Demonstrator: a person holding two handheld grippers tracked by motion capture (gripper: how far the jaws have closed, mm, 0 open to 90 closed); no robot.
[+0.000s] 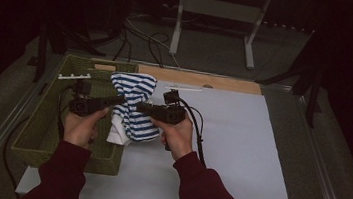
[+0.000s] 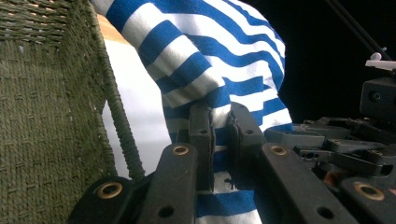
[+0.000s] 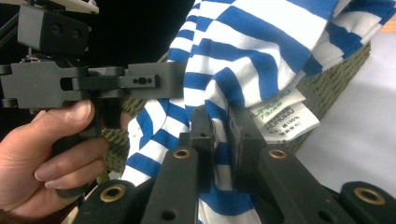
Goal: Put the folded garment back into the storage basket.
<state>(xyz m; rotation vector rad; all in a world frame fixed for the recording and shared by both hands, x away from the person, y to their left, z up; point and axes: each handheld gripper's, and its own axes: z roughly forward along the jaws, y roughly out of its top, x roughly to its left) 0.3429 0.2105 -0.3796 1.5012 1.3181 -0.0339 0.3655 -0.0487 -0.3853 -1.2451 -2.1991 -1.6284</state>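
Dim lab, white-topped table (image 1: 239,152), floor cables (image 1: 141,40), metal stand (image 1: 219,14), dark curtains

Green woven basket (image 1: 39,134) at table's left, white sheet (image 1: 239,152), grey metal stand (image 1: 220,9) beyond.

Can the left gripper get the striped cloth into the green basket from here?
Probably yes. The left gripper is shut on the striped cloth, right by the green basket, whose open top looks unobstructed. But the right gripper also clamps the cloth, so it must follow or release.
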